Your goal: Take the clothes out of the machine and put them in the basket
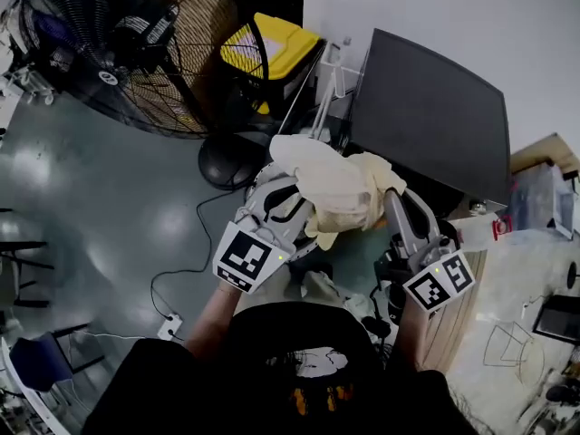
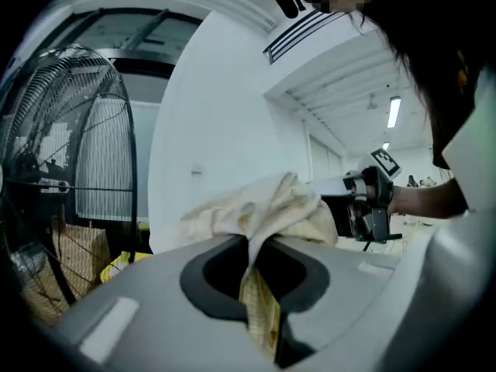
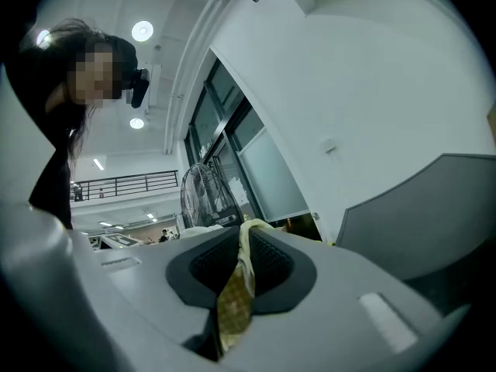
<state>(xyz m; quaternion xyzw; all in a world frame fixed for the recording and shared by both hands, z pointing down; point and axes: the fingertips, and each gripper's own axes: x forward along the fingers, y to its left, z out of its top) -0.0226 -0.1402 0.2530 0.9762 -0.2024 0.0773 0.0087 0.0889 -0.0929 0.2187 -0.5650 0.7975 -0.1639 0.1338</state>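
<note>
Both grippers hold up one cream cloth (image 1: 337,187) between them, in front of the person's chest. My left gripper (image 1: 288,199) is shut on its left part; in the left gripper view a checked yellow strip (image 2: 260,301) is pinched between the jaws and the cloth bunches above them (image 2: 263,208). My right gripper (image 1: 391,208) is shut on the right part, and a fold of the same cloth (image 3: 235,289) hangs between its jaws. The right gripper (image 2: 366,206) also shows from the left one. A dark grey slanted panel (image 1: 426,116) stands just behind the cloth.
A big standing fan (image 1: 136,43) fills the upper left, its round base (image 1: 228,163) on the floor. A woven basket (image 2: 77,263) sits behind the fan, with a yellow-lidded bin (image 1: 272,48) beside it. A cable and plug strip (image 1: 170,326) lie on the floor.
</note>
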